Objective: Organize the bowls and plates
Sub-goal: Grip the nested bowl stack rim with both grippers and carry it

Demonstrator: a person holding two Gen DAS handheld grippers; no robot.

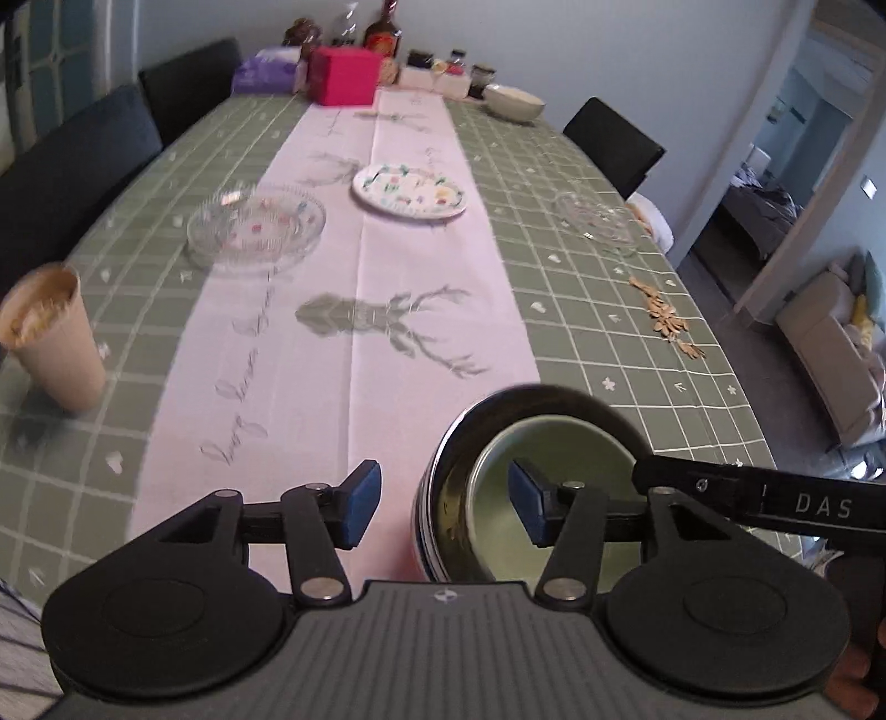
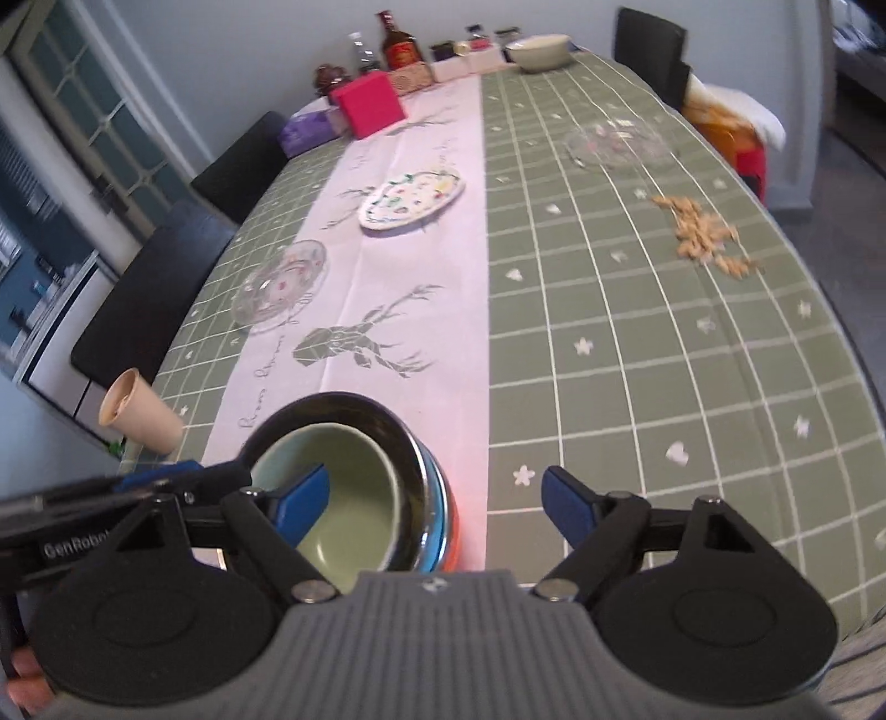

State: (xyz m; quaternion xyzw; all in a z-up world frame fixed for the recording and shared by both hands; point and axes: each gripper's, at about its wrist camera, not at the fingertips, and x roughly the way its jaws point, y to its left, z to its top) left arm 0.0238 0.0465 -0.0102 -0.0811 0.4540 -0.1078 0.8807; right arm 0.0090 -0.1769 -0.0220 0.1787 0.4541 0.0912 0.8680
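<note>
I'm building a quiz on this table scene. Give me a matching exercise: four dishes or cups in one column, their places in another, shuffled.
1. green bowl
2. floral plate
3. paper cup
4. cream bowl

A. far end of the table, near the jars
B. nested inside the dark bowl
C. on the pale runner, mid-table
D. near the table's left edge

Pairs: 1-B, 2-C, 3-D, 4-A

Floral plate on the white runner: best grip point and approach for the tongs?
Take the floral plate by its near rim, coming in low along the runner from the stacked bowls' side. It lies flat and shallow, so only the slightly raised rim gives the pads something to pinch: one under, one over. That near edge looks unobstructed; the glass dish sits apart on its left.
</note>
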